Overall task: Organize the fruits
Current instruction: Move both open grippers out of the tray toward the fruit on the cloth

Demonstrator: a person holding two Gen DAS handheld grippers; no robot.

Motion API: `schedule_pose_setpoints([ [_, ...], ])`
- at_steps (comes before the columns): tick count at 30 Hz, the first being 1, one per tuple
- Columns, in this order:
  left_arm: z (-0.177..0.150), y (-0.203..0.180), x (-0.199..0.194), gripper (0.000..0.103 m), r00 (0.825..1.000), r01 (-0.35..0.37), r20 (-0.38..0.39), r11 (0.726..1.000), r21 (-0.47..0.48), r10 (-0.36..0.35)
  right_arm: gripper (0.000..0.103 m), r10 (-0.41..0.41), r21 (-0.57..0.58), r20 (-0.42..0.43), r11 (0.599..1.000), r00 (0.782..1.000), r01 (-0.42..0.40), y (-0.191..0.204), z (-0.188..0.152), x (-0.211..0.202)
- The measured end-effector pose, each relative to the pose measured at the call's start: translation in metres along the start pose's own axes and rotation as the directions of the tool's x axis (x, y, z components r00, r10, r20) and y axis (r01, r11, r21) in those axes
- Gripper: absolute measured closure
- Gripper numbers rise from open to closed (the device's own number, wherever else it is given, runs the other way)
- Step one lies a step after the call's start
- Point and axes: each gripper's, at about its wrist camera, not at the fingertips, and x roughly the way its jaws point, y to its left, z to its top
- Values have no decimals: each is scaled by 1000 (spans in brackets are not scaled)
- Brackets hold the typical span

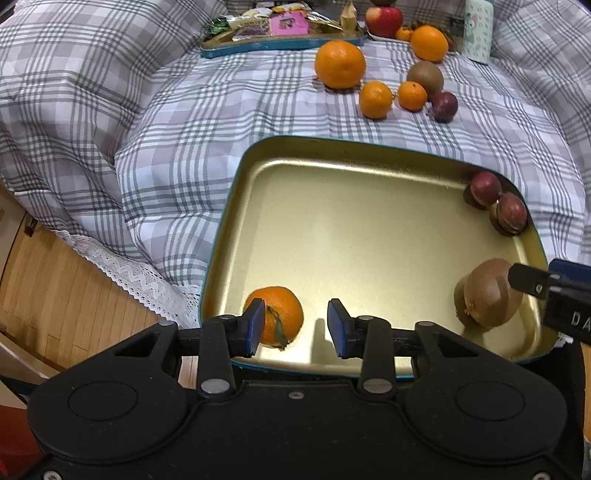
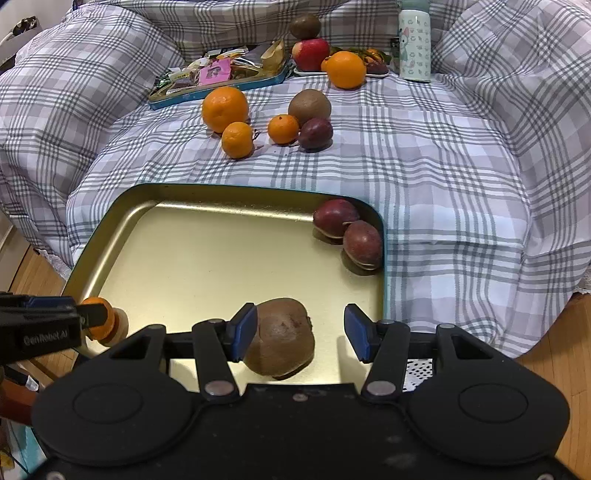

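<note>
A gold tray point(image 1: 332, 229) point(image 2: 207, 251) with a teal rim lies on the plaid bedcover. In it are a mandarin point(image 1: 282, 314) point(image 2: 99, 321), a kiwi point(image 1: 489, 293) point(image 2: 282, 338) and two purple passion fruits point(image 1: 498, 201) point(image 2: 349, 232). My left gripper point(image 1: 297, 326) is open, its left pad against the mandarin. My right gripper point(image 2: 301, 334) is open around the kiwi, left pad touching it. Loose fruit lies beyond: a big orange point(image 1: 340, 64) point(image 2: 225, 109), two mandarins point(image 1: 375, 99) point(image 2: 237, 140), a kiwi point(image 1: 424, 75) point(image 2: 309, 106), a passion fruit point(image 1: 444, 106) point(image 2: 315, 133).
A teal tin of snacks point(image 1: 280, 29) point(image 2: 218, 75) sits at the back. A plate with an apple point(image 1: 384, 18) point(image 2: 311, 53), an orange point(image 1: 428, 42) point(image 2: 346, 69) and other fruit stands beside a patterned bottle point(image 1: 476, 31) point(image 2: 414, 46). Wooden floor point(image 1: 55, 288) lies left of the bed.
</note>
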Motion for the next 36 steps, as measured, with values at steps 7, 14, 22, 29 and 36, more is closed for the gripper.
schedule_pose_setpoints([
  [7, 4, -4, 0, 57, 999, 21, -30, 999, 46, -19, 47, 13, 16, -29, 1000, 1000, -12, -6, 4, -2],
  [14, 18, -1, 0, 57, 998, 38, -42, 998, 50, -36, 47, 24, 6, -54, 1000, 998, -24, -8, 8, -1],
  [22, 39, 0, 2, 57, 999, 40, -35, 999, 27, -39, 47, 17, 10, -40, 1000, 999, -17, -15, 20, -3],
  [29, 55, -5, 7, 57, 1000, 20, -5, 999, 33, -20, 47, 25, 50, -36, 999, 999, -23, -24, 35, 3],
  [36, 72, -9, 17, 57, 1000, 18, 13, 1000, 16, -18, 47, 30, 102, -37, 994, 999, -26, -33, 51, 16],
])
